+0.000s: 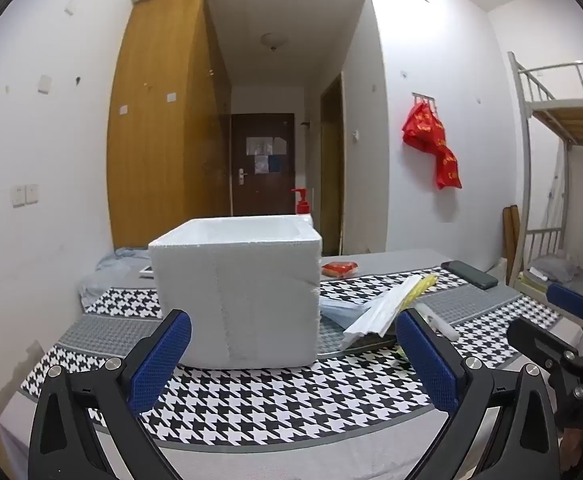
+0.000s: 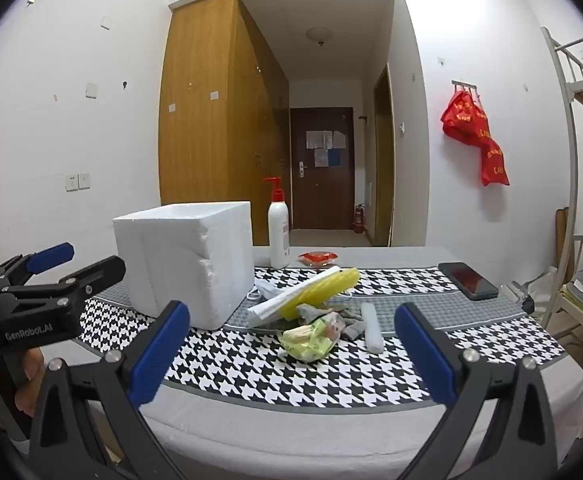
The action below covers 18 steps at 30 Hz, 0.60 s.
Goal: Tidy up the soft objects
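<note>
Task barely begun: the left gripper (image 1: pixel 293 358) and right gripper (image 2: pixel 291 354) hovered with jaws spread wide and empty, while the soft objects (image 2: pixel 311 320) lay heaped on the worktop (image 2: pixel 291 384) just beside the foam box (image 2: pixel 187 260).

White foam box (image 2: pixel 183 264); black-and-white houndstooth cloth (image 2: pixel 291 376).

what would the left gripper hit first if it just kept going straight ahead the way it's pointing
Most likely the white foam box. It stands on the houndstooth cloth right ahead of the open left gripper, with only bare cloth between. Depth is hard to judge through the fisheye.
</note>
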Each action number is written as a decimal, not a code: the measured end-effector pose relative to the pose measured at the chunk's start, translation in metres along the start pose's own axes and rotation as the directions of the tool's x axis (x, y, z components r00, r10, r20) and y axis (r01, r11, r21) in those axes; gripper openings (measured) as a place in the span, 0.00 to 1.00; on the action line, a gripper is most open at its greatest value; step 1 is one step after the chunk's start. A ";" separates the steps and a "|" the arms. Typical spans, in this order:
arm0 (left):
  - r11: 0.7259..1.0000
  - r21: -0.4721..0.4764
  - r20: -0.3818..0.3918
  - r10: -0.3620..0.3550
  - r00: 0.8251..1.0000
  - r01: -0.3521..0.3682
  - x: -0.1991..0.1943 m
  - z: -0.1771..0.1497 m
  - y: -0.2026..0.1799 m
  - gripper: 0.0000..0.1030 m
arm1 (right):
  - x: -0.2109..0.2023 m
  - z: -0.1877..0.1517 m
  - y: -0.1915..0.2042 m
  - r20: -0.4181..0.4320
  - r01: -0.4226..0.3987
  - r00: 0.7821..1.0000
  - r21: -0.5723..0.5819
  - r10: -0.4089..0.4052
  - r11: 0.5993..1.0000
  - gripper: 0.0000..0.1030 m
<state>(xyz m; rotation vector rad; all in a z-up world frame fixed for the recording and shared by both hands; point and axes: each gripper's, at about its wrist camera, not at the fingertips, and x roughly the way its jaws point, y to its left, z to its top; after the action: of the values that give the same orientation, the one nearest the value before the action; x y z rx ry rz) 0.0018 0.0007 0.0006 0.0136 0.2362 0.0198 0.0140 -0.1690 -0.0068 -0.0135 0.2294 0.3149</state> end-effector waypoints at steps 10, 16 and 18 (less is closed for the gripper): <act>0.996 -0.058 -0.004 -0.067 0.998 0.066 -0.002 0.000 0.004 0.99 | -0.003 0.003 0.002 0.002 -0.007 1.000 -0.002 0.007 1.000 1.00; 0.997 -0.048 -0.010 -0.060 0.998 0.059 -0.001 0.000 0.002 0.99 | 0.002 0.007 0.005 0.007 -0.005 1.000 0.005 0.004 1.000 1.00; 0.998 -0.037 -0.012 -0.056 0.998 0.055 0.000 -0.002 0.000 0.99 | -0.004 0.003 0.000 0.018 -0.005 1.000 0.009 0.005 1.000 1.00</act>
<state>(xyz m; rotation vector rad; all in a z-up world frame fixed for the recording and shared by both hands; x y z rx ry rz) 0.0011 0.0010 -0.0009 -0.0298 0.2492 -0.0309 0.0112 -0.1701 -0.0028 -0.0008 0.2127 0.3192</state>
